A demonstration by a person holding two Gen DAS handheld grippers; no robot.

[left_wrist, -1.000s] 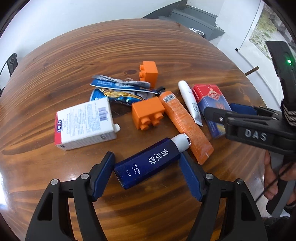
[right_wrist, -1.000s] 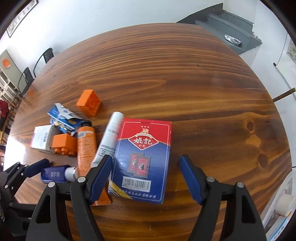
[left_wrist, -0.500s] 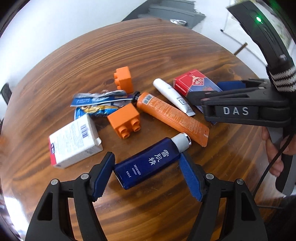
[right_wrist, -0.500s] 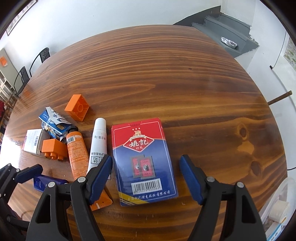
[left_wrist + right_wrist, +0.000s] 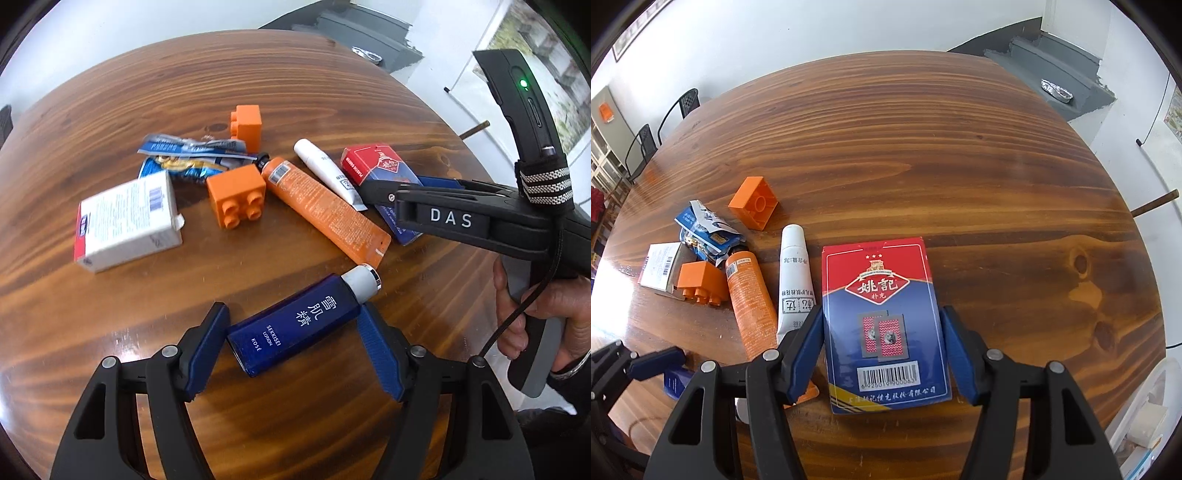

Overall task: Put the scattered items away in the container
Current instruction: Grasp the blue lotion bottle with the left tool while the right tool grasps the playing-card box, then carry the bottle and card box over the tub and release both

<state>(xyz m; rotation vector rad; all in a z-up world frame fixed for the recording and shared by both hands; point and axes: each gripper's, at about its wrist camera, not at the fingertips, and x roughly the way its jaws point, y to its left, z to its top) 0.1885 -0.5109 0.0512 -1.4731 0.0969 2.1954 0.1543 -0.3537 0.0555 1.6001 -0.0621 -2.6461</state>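
Note:
A dark blue lotion bottle (image 5: 295,325) with a silver cap lies slantwise between my left gripper's (image 5: 291,306) blue pads, which grip its base corner and shoulder above the round wooden table (image 5: 923,147). My right gripper (image 5: 882,310) is closing its jaws on a red and blue playing-card box (image 5: 882,295) that lies flat on the table, and both pads touch its long sides. Left of the box lie a white tube (image 5: 794,273) and an orange tube (image 5: 750,295).
Further left lie two orange bricks (image 5: 236,199) (image 5: 245,125), crumpled blue snack wrappers (image 5: 184,155) and a white carton (image 5: 129,218). A pale plastic bin (image 5: 1145,406) shows beyond the table's edge at the lower right. A hand (image 5: 535,314) grips the right gripper's handle.
The right gripper's fingers have narrowed onto the card box's sides. The left view has swung over the pile while the lotion bottle kept its place between the left pads.

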